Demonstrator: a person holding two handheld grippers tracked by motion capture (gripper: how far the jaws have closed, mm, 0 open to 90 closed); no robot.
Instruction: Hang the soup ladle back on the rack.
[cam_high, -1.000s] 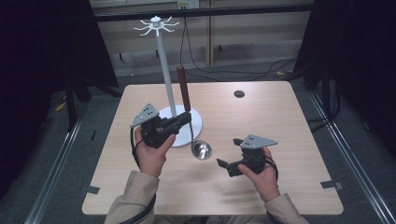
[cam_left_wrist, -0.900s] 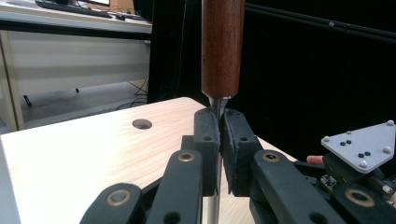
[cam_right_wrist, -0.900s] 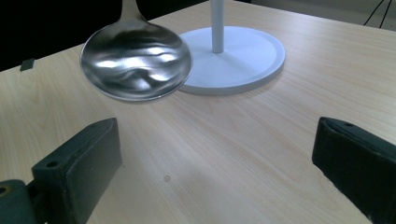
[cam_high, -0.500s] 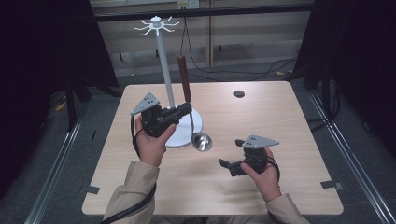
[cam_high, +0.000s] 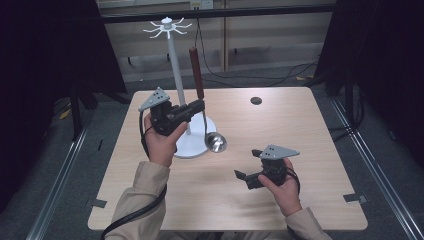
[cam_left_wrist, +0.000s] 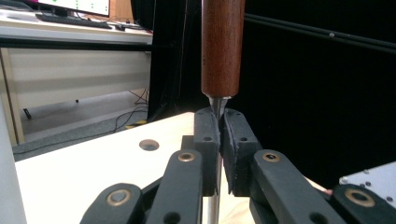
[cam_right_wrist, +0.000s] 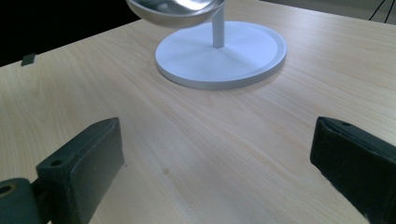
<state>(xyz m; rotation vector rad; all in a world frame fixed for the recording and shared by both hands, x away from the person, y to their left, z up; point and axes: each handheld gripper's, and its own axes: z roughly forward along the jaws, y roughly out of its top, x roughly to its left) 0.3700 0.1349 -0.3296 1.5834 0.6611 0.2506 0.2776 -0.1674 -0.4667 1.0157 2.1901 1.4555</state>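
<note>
My left tongs (cam_high: 199, 106) clamp the thin steel shank of a wood-handled steel ladle (cam_high: 199, 80), upright above the white hook stand's round base (cam_high: 192, 145). Rigid, bowl-heavy, slick metal; grip near the handle. Left gripper view shows the pinch; right tongs (cam_high: 243, 177) gape wide, low over the pale wooden counter (cam_high: 310, 135).

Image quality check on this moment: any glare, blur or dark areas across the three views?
High view: table evenly lit, surroundings near black. Left gripper view: ladle handle sharp, the nearest linkage soft, background black at right. Right gripper view: ladle bowl shows bright reflections, the jaws at the bottom corners are soft, white stand base sharp.
</note>
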